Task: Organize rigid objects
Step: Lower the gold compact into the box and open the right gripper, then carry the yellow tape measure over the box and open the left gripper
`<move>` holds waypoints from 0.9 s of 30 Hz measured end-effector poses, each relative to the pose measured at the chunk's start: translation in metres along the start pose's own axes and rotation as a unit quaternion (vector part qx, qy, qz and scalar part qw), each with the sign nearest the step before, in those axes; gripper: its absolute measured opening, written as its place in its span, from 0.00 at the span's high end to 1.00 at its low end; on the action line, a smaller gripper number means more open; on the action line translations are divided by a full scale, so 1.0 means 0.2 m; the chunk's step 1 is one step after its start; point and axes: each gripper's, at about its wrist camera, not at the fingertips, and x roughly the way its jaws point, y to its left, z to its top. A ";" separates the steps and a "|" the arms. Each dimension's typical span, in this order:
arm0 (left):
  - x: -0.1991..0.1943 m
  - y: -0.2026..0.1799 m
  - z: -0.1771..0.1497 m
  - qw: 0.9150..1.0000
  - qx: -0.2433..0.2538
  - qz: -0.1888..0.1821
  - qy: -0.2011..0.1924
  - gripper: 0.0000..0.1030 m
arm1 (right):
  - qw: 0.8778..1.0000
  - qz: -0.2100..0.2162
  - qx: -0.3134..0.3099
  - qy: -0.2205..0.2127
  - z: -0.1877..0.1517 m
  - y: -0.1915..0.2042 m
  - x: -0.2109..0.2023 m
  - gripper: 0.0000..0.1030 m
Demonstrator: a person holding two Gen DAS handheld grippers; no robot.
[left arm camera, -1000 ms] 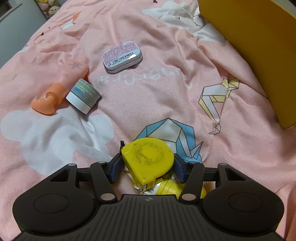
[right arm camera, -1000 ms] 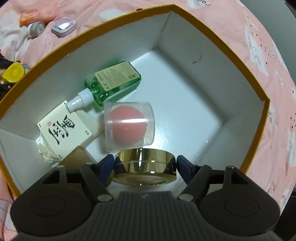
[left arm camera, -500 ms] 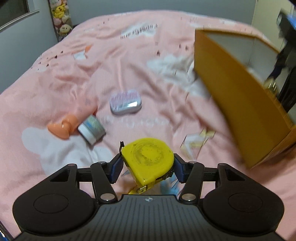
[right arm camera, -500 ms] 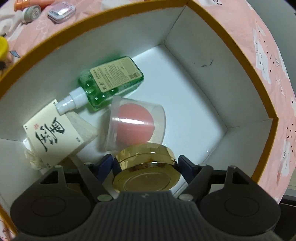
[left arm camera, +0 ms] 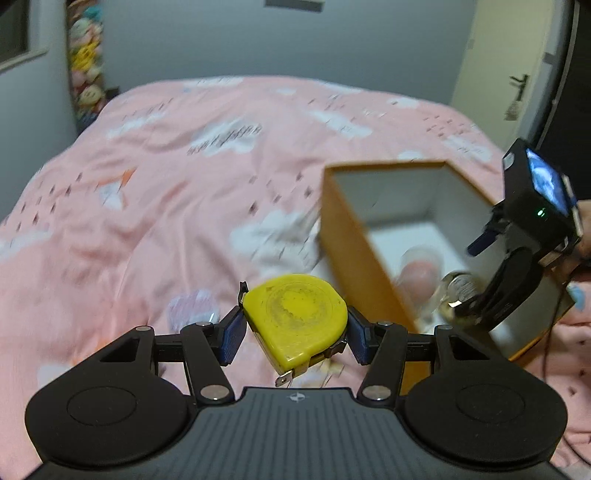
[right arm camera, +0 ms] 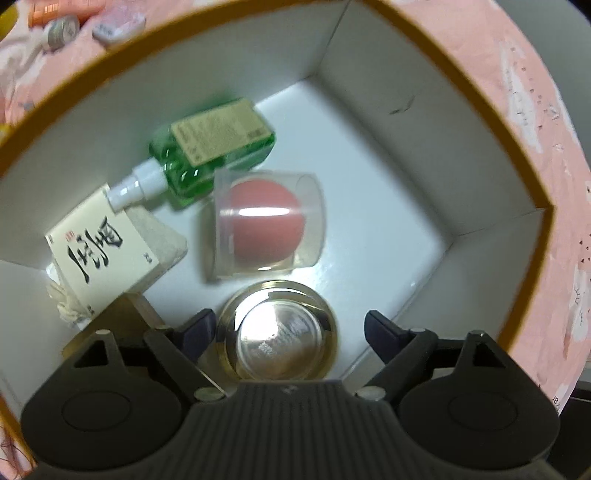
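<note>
The left gripper holds a yellow tape measure. Its two blue fingers press on the sides of the round yellow case, and the case is up in the air above the pink bed. A little metal tab sticks out at the bottom of the tape measure.

To the right on the bed stands an orange box with white walls inside. The right gripper reaches down into this box from above, and a bit of the person's hand shows at the edge of the left view.

Looking down from the right wrist, the right gripper is over a round gold case that lies on the white floor of the box. Its fingers are opening. The gold case is between them, but the finger on the right stands clear of it with a gap. The finger on the left is right beside the case.

More things lie in the box. A clear tub with a pink ball inside is on its side, just beyond the gold case. A green spray bottle lies next to it, with its white top pointing at a small white carton with black writing.

Outside the box, on the bed, are a small tin and a little jar. They look blurry.
</note>
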 end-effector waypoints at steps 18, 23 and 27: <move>0.25 -0.32 0.32 0.988 0.129 -0.075 0.030 0.37 | 0.994 0.082 -0.023 -0.073 0.18 -0.05 -0.02 0.43; 0.34 -0.38 0.35 0.979 0.175 -0.092 0.053 0.37 | 0.987 0.112 -0.082 -0.076 0.15 -0.03 -0.02 0.44; 0.43 -0.44 0.34 0.967 0.218 -0.103 0.079 0.37 | 0.977 0.131 -0.146 -0.078 0.12 0.00 -0.04 0.44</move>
